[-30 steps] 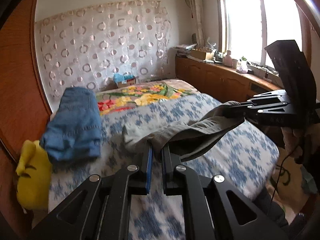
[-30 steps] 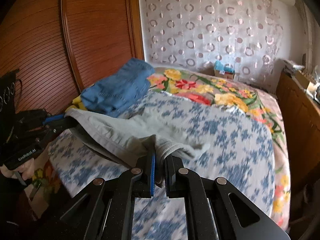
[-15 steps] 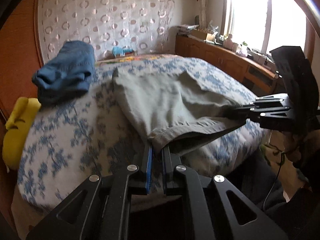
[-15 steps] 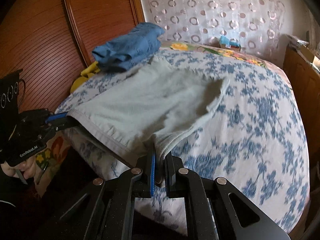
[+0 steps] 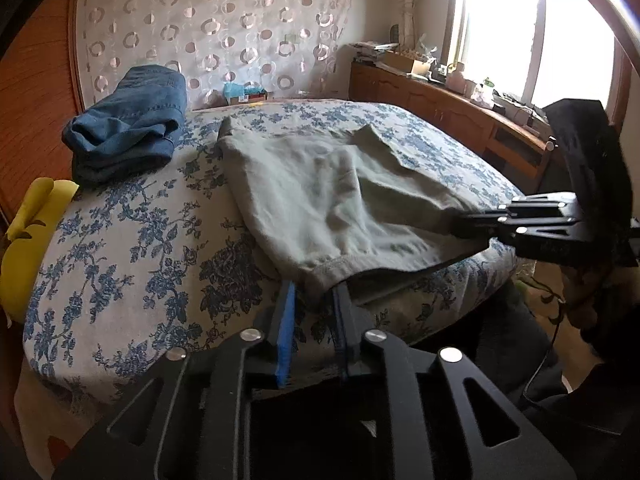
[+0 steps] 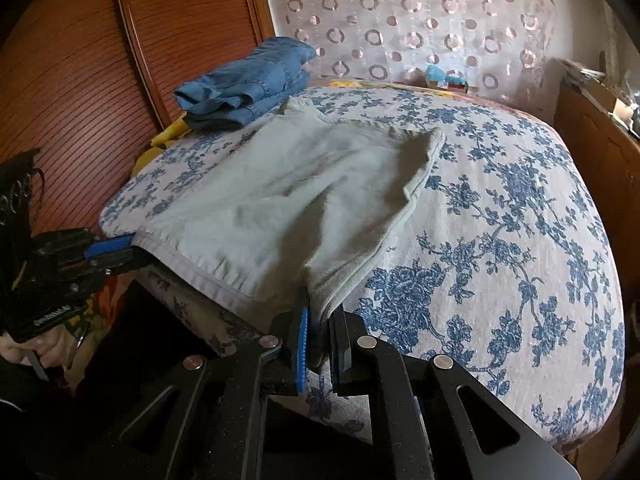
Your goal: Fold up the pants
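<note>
Since the cloth has come down: you now have the grey-green pants [image 5: 320, 196] lying flat on the bed [image 5: 132, 248], where a second ago they hung in the air between your two tools.
Left tongs [image 5: 314, 300]: they have just been opening; the hem corner sits between the pads, and the blue pad [image 5: 287, 320] stands clear of the cloth, so this side is letting go.
Right tongs [image 6: 320, 320]: nearly closed and pinching the other hem corner; seen from the left camera, they hold the cloth edge at the right side of the bed.
Where the pants lie: across the near half of the bed, the hem edge at the foot of the mattress, the far end reaching toward the folded jeans [image 5: 128, 136] without clearly touching them.
What it means: the lay-down looks finished, so I judge a fold is next; you will likely need a fresh grip at the hem to carry it toward the far end.
Watch for: a ridge of slack runs down the middle of the cloth and could set as a crease.
Surface: a soft blue-flowered bedspread that gives under the cloth.
Room: a wooden wardrobe [image 6: 80, 80] on one side, a ring-patterned curtain [image 5: 208, 32] behind the bed, a bright window [image 5: 532, 28] above a cluttered wooden cabinet [image 5: 460, 116], and something yellow [image 5: 28, 240] beside the mattress.
</note>
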The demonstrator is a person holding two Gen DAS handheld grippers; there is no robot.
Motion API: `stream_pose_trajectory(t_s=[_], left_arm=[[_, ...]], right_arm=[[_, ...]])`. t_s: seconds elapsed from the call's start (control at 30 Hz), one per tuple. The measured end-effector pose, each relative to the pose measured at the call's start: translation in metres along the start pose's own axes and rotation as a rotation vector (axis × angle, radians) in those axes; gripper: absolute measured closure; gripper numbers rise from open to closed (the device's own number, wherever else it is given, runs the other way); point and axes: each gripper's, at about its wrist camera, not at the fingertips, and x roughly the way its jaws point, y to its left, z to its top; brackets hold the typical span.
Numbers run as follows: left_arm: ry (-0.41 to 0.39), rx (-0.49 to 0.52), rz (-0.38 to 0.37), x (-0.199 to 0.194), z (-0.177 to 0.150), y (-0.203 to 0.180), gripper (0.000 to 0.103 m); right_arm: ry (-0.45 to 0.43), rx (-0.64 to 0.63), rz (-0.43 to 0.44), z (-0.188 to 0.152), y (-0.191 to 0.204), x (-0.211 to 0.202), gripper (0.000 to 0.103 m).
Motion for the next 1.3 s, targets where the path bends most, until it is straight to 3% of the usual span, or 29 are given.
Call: stream_pose_trajectory(t_s=[0.03, 0.13, 0.2, 0.3, 0.43, 0.77, 1.3], left_arm=[[-0.007, 0.001, 0.000, -0.003, 0.001, 0.000, 0.072], [-0.045, 0.002, 0.017, -0.016, 0.004, 0.002, 0.057], [-0.063, -0.002, 0.017, -0.022, 0.007, 0.005, 0.054], [-0.072, -0.013, 0.029, -0.020, 0.015, 0.011, 0.048], [-0.056, -0.027, 0.014, -0.005, 0.022, 0.017, 0.037], [0.004, -0.092, 0.032, 0.031, 0.022, 0.025, 0.037], [0.050, -0.071, 0.055, 0.042, 0.002, 0.023, 0.037]], right_arm=[[0.003, 0.002, -0.003, -0.004, 0.000, 0.003, 0.091], [0.007, 0.003, -0.025, -0.012, 0.000, 0.004, 0.089], [-0.005, 0.003, -0.031, -0.014, -0.001, -0.001, 0.086], [-0.032, -0.001, -0.054, -0.016, -0.001, -0.013, 0.072], [-0.073, 0.003, -0.071, -0.016, -0.002, -0.023, 0.070], [-0.066, 0.020, -0.076, -0.016, 0.000, -0.002, 0.070], [-0.004, 0.005, -0.135, -0.025, 0.010, 0.018, 0.067]])
